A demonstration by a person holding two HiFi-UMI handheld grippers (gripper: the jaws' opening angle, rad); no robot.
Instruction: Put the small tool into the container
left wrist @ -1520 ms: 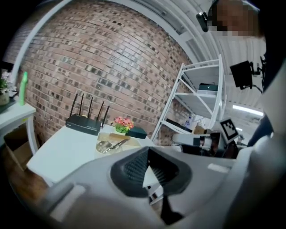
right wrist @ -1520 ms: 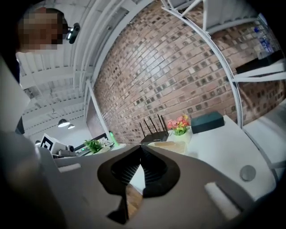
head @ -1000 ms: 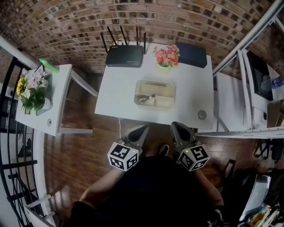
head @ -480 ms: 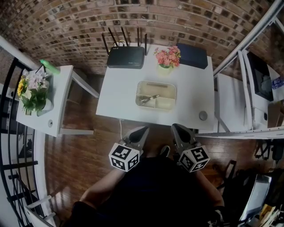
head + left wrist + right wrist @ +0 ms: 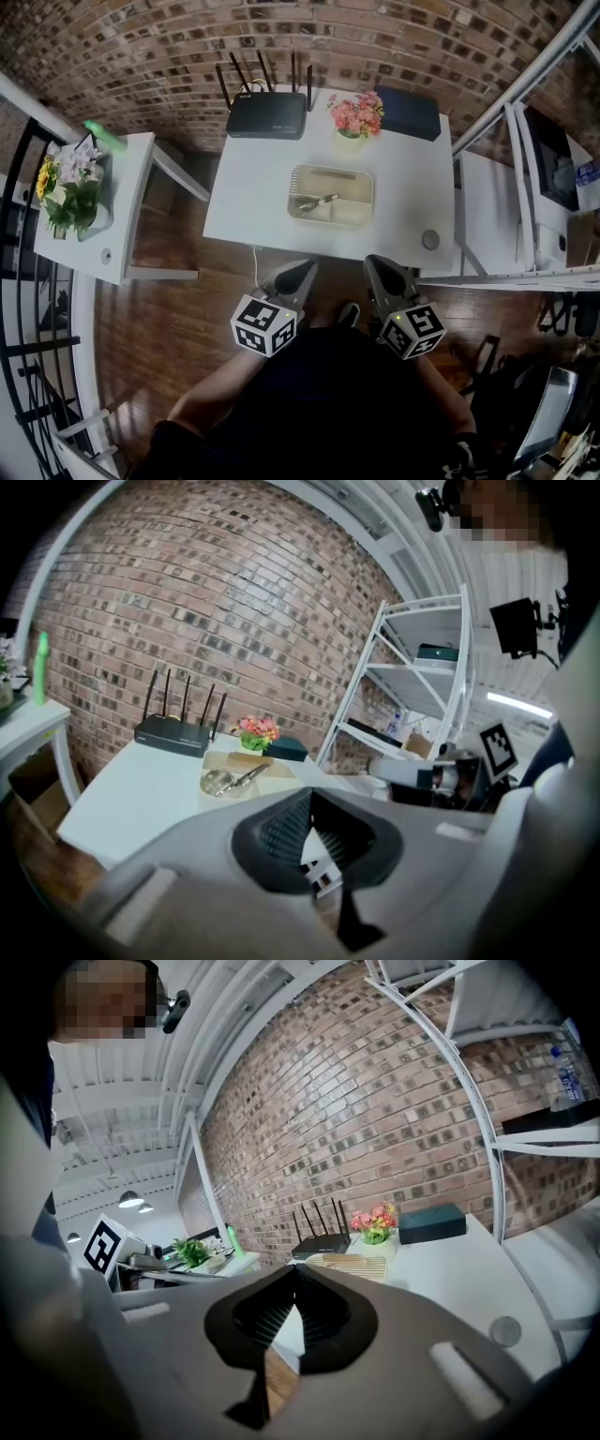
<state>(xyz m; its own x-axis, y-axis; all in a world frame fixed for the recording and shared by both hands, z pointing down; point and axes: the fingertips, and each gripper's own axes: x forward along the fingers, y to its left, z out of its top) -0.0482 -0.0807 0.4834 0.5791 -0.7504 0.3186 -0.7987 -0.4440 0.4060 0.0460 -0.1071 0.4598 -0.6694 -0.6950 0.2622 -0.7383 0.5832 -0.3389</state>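
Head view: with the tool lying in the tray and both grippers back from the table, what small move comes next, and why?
Probably just lower both grippers and end the take. The small tool lies inside the container, and the left gripper and right gripper are shut, empty and short of the table edge, so nothing seems left to place.

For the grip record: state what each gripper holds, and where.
Nothing is held. Left gripper and right gripper are shut on nothing; the small tool lies in the container.

Grey left claw [image 5: 300, 272], right claw [image 5: 376, 264]; ribbed black pads [image 5: 281, 832]; dark top [image 5: 328, 403]
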